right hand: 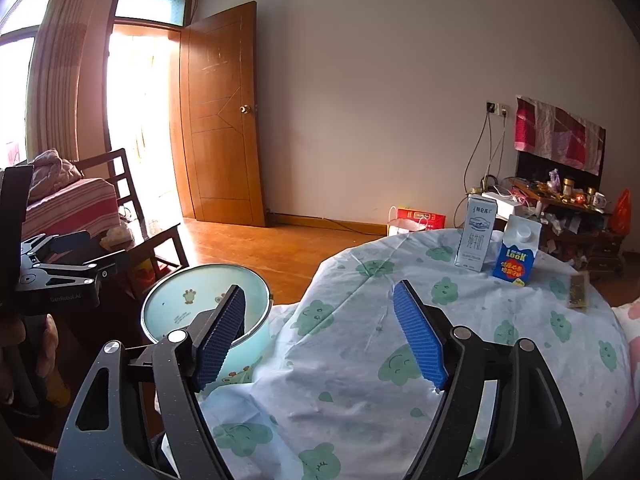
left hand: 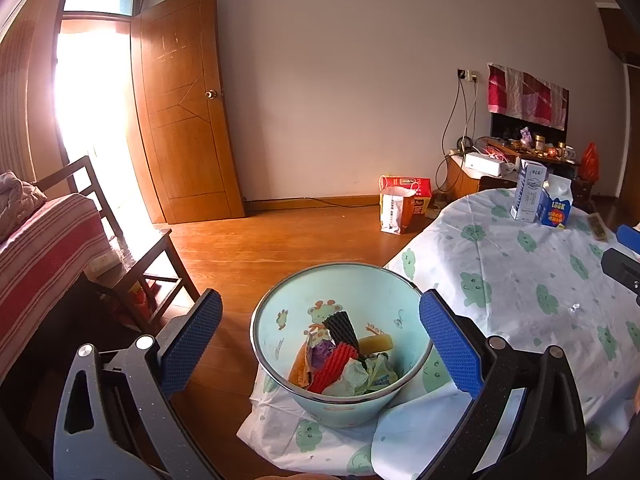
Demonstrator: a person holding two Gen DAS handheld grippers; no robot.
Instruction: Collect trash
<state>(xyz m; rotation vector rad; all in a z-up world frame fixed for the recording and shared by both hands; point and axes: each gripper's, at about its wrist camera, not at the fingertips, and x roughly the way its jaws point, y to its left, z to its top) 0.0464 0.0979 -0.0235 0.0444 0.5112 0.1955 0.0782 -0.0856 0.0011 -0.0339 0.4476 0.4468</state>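
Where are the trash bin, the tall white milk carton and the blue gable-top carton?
trash bin (left hand: 280,320), left wrist view, inner wall.
tall white milk carton (right hand: 476,240), right wrist view, front face.
blue gable-top carton (right hand: 514,264), right wrist view, blue front panel.

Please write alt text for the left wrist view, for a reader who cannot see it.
The open left gripper points at a pale green bin holding crumpled wrappers, beside a table with a cloud-print cloth. Two cartons stand at the table's far side.
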